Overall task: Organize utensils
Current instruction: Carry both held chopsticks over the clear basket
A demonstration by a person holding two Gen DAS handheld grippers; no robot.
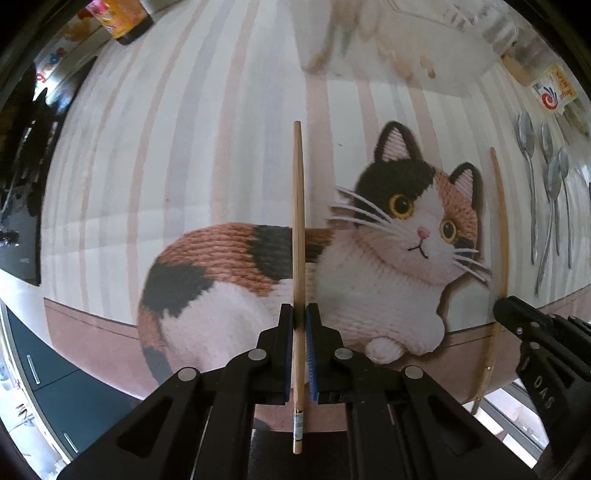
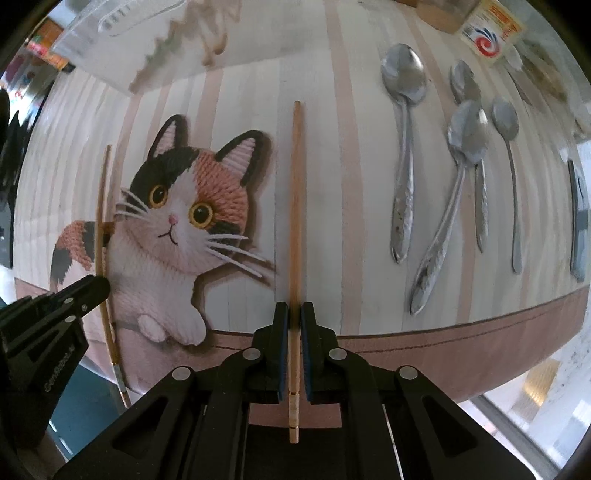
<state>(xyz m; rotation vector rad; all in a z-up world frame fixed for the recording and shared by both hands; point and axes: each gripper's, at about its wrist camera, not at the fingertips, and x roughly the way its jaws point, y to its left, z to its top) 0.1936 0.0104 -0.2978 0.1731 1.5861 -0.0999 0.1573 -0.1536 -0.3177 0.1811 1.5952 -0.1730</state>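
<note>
Both tongs are clamping shut: left gripper [image 1: 299,314] pinching one chopstick [image 1: 297,206], right gripper [image 2: 294,312] pinching another chopstick [image 2: 295,206], left of the spoons [image 2: 404,155].

Blurred clear container [image 2: 122,22] at the top edge, perhaps plastic; contents unreadable.

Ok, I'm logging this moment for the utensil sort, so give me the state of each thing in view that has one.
Left gripper: shut on a chopstick.
Left chopstick: gripped near its thick end.
Right gripper: shut on the other chopstick.
Right chopstick: gripped near its thick end.
Spoons: four, lying loose on the mat, bowls away from the camera, two of them crossing.
Cat mat: spread flat.
</note>
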